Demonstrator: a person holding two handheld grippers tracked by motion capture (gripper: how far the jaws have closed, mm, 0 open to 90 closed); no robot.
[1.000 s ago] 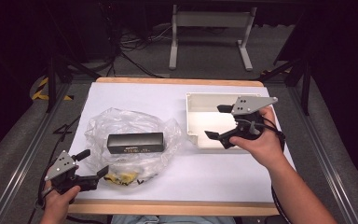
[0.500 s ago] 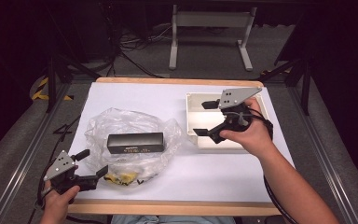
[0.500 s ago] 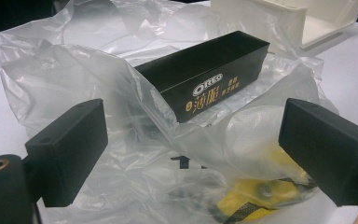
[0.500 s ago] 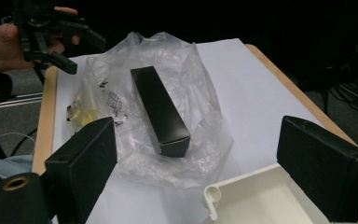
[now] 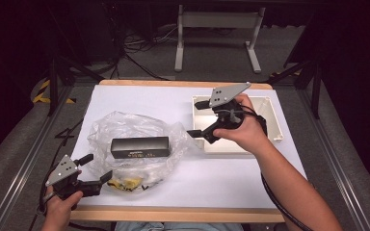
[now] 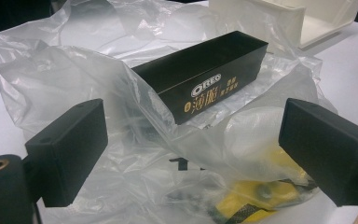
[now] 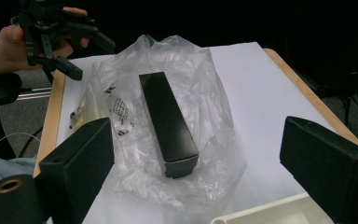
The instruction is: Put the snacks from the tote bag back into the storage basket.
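Note:
A black Oreo box [image 5: 139, 147] lies on a crumpled clear plastic bag [image 5: 125, 127] at the table's left centre, and something yellow [image 5: 125, 183] shows inside the bag's near end. My left gripper [image 5: 96, 167] rests at the front left, open, with its jaws towards the bag [image 6: 121, 70] and the box [image 6: 205, 74] ahead of them. My right gripper [image 5: 196, 118] hovers open over the left rim of the white tray [image 5: 270, 120] and points at the box [image 7: 168, 121]. Its jaws have just opened slightly and hold nothing. The left gripper [image 7: 91, 58] also appears far off in the right gripper view.
White paper [image 5: 221, 178] covers the table, with a wooden edge [image 5: 173, 214] at the front. The tray [image 6: 279, 14] looks empty where it can be seen. Metal frame legs [image 5: 217, 43] and cables lie on the floor beyond the table.
My right gripper has moved left, from over the tray's front to its left rim, nearer the bag. The left gripper, box and bag have stayed put.

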